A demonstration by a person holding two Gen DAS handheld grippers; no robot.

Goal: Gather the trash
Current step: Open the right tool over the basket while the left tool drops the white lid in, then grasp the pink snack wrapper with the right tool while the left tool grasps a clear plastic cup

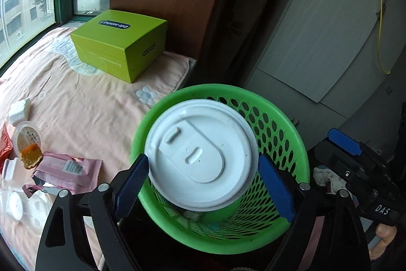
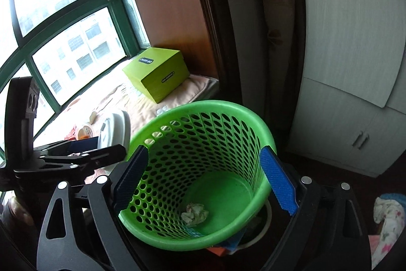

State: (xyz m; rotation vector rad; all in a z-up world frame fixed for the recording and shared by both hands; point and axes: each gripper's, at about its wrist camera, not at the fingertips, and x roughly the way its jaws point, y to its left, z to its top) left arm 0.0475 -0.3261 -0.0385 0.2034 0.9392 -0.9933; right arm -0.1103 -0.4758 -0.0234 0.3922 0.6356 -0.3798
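A white lidded cup [image 1: 200, 156] hangs tilted over the green mesh basket [image 1: 279, 123], between the blue pads of my left gripper [image 1: 203, 164]. The left pad [image 1: 134, 177] is against the lid's edge; a thin gap shows at the right pad, so the jaws stand open around it. From the right wrist view the same cup [image 2: 116, 128] sits at the left gripper [image 2: 101, 145], beside the basket rim. My right gripper [image 2: 203, 159] is open and empty, its fingers straddling the near rim of the basket [image 2: 228, 108]. A crumpled tissue [image 2: 195, 213] lies on the basket floor.
On the pink bedsheet [image 1: 88, 106] lie a pink wrapper [image 1: 68, 169], a sauce cup with orange residue [image 1: 26, 141], a white foam block [image 1: 20, 111] and white lids [image 1: 15, 205]. A green box [image 1: 119, 47] stands by the window. White cabinet doors [image 2: 342, 93] rise behind the basket.
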